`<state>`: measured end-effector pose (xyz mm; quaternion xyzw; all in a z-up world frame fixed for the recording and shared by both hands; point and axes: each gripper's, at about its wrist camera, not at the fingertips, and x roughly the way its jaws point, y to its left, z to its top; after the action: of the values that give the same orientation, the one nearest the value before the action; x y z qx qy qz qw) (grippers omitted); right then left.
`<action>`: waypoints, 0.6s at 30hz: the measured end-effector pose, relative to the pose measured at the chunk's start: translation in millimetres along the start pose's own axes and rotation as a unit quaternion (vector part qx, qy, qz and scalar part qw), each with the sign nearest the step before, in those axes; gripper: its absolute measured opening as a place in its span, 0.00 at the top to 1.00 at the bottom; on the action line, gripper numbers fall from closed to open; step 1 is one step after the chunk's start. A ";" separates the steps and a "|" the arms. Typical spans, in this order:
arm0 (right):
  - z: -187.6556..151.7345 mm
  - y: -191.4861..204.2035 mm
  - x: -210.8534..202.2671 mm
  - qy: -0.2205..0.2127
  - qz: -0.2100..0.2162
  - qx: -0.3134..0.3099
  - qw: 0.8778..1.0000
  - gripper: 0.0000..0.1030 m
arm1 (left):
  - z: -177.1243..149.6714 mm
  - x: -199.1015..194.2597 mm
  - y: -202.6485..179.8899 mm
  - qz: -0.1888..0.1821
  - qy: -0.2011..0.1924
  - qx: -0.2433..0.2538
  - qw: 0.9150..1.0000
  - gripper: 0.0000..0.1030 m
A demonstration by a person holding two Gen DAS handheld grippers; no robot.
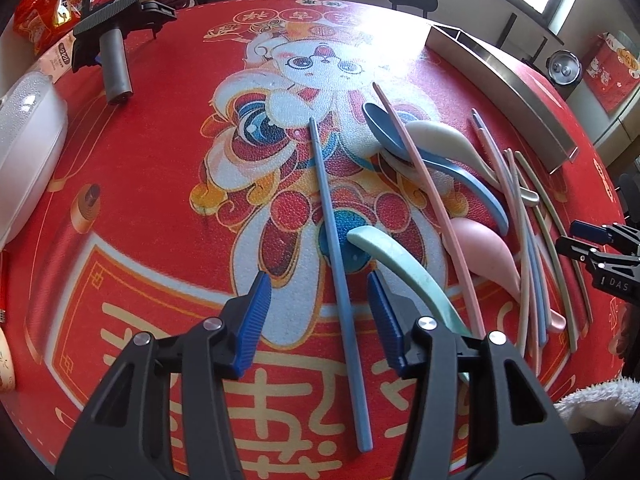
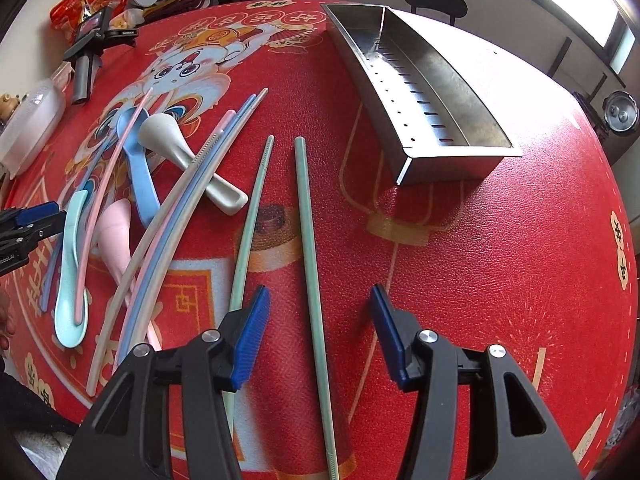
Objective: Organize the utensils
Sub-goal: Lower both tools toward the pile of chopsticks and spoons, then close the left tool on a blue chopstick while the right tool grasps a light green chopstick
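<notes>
A round bench [image 2: 500, 260] covered in a red printed cloth carried a scatter of plastic utensils, with a long steel tray [image 2: 452, 96] standing empty toward the far right edge; in the left wrist view only its outer wall showed.

The left gripper [image 1: 320, 312] pointed steeply down, its blue-padded jaws about half open and straddling a blue chopstick [image 1: 340, 280] that lay flat on the cloth, well left of the tray. The pads did not press on it. The chopstick's near end ran on below the gripper. A mint spoon [image 1: 404, 268] lay just beside the right pad, its bowl end hidden behind the gripper's black frame.

The right gripper [image 2: 320, 320], nearer the tray, also stood about half open around a green chopstick [image 2: 312, 280], with gaps on both sides. A second green chopstick [image 2: 250, 232] passed under the left pad, its lower part hidden.

Left of these, a tangle of spoons and chopsticks [image 2: 160, 200] overlapped, so exact counts were hard to make out.
</notes>
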<state>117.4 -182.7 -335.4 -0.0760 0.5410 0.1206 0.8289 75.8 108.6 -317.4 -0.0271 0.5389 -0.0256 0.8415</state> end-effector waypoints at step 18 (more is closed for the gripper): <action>2.1 9.3 -3.1 0.013 0.014 -0.011 1.000 0.94 | 0.7 0.3 -0.4 0.009 0.032 0.026 0.999 0.88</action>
<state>115.3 -173.6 -331.6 -0.0791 0.5516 0.1369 0.8190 76.5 108.2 -317.4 0.0006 0.5653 -0.0332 0.8242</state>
